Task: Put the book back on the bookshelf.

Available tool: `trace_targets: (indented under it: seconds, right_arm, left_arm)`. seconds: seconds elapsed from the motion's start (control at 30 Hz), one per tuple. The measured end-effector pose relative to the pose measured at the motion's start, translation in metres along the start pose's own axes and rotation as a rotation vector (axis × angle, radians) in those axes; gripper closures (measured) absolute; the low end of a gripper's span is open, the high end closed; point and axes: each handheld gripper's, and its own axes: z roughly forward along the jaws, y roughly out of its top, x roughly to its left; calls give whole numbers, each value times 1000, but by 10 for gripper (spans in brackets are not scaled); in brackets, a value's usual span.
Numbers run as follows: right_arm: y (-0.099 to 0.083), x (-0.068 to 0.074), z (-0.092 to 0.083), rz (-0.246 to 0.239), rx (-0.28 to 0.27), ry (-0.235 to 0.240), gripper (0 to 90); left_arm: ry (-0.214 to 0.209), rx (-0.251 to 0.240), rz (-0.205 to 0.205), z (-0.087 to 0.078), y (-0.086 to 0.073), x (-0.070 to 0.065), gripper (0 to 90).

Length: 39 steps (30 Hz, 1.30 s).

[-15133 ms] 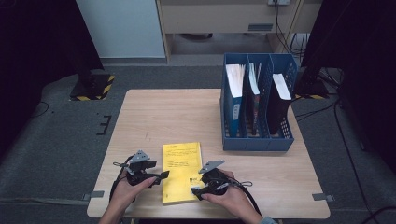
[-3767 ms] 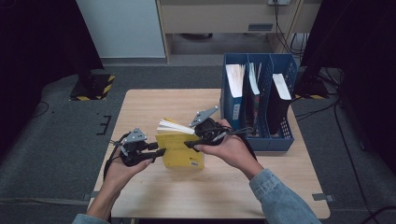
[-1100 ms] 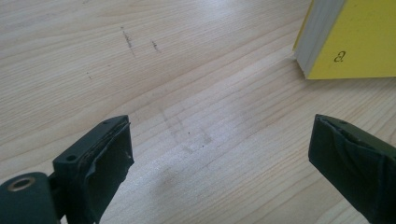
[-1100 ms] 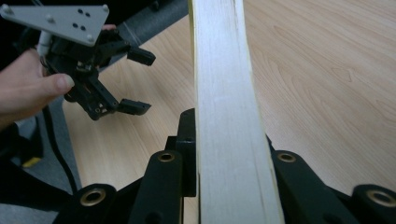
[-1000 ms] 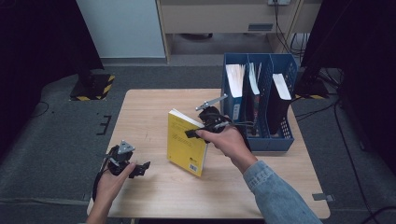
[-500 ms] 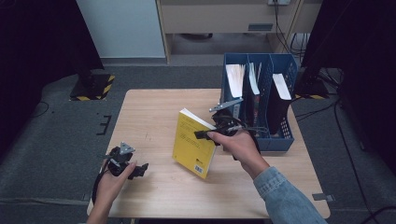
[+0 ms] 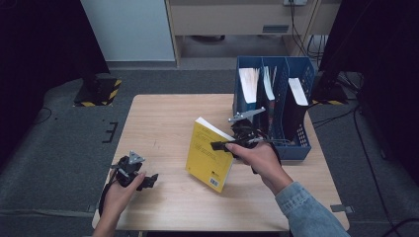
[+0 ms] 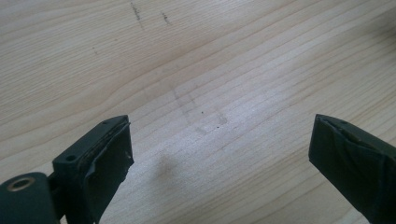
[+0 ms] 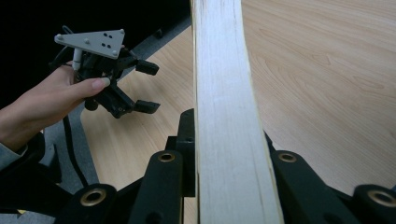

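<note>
A yellow book (image 7: pixel 208 154) stands tilted on its lower corner over the middle of the wooden table (image 7: pixel 163 118), cover facing left. My right gripper (image 7: pixel 223 146) is shut on its upper right edge; in the right gripper view the pale page block (image 9: pixel 224 116) runs up between the black jaws. My left gripper (image 7: pixel 148 180) rests low at the table's front left, held in a hand, jaws open with bare wood between the fingertips (image 8: pixel 105 158). From the right gripper view, the left gripper (image 9: pixel 145 87) appears at the far left, apart from the book.
A blue file rack (image 7: pixel 276 106) with several dividers holding books and papers stands at the table's right, just behind the right hand. Dark floor surrounds the table, with cables at the right and a hazard-striped base (image 7: pixel 101 91) at the back left.
The right gripper has carried the book rightward, closer to the blue rack, tilting it a little more. The left gripper has stayed where it was.
</note>
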Motion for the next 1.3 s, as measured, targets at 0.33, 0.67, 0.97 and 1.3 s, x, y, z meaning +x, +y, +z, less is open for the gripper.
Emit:
trace_targets:
  seconds: [0.33, 0.67, 0.97, 1.3]
  right_arm:
    - [-12, -7, -19, 16, -42, -3, 741]
    - [-39, -14, -39, 40, -64, -20, 741]
    - [-53, -24, -58, 82, -91, -30, 740]
    - [-70, -37, -82, 130, -119, -60, 740]
  left_arm:
    - [5, 14, -2, 1, -1, 1, 58]
    - [-13, 8, -15, 2, -2, 1, 60]
    - [-12, 7, -13, 1, -2, 2, 60]
    - [-15, 4, -8, 1, -2, 1, 60]
